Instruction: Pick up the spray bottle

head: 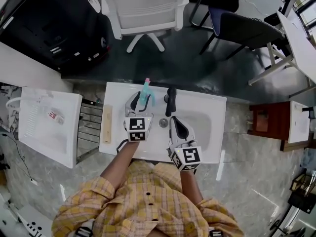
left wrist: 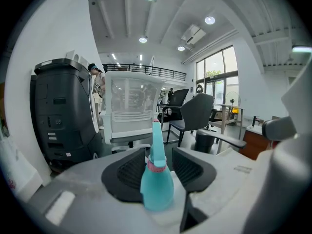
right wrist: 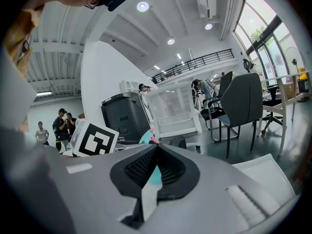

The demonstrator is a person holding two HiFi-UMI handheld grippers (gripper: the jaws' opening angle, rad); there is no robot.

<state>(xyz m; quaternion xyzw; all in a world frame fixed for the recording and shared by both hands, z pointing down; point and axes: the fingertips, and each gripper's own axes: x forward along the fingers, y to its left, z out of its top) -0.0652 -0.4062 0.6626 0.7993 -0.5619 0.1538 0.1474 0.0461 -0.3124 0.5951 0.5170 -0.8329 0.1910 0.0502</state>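
left tool (left wrist: 158,155) open, spray bottle (head: 146,90) partly hidden

spray bottle (left wrist: 157,189) teal, pink collar; shirt (head: 148,201) yellow plaid; sink (head: 210,112) white; chair (head: 143,4) white.

Your spray bottle (left wrist: 157,179) is smooth, translucent teal plastic with a pink plastic collar. The pads (left wrist: 127,172) of your left tongs (left wrist: 157,165) are matt black with a fine ribbed texture, set in matt grey plastic. The counter (head: 207,110) looks glossy white, like glazed ceramic, and its drain (head: 163,123) is shiny metal. The wooden strip (head: 107,124) is pale and matt. Your sleeve (head: 94,196) is soft checked cloth.
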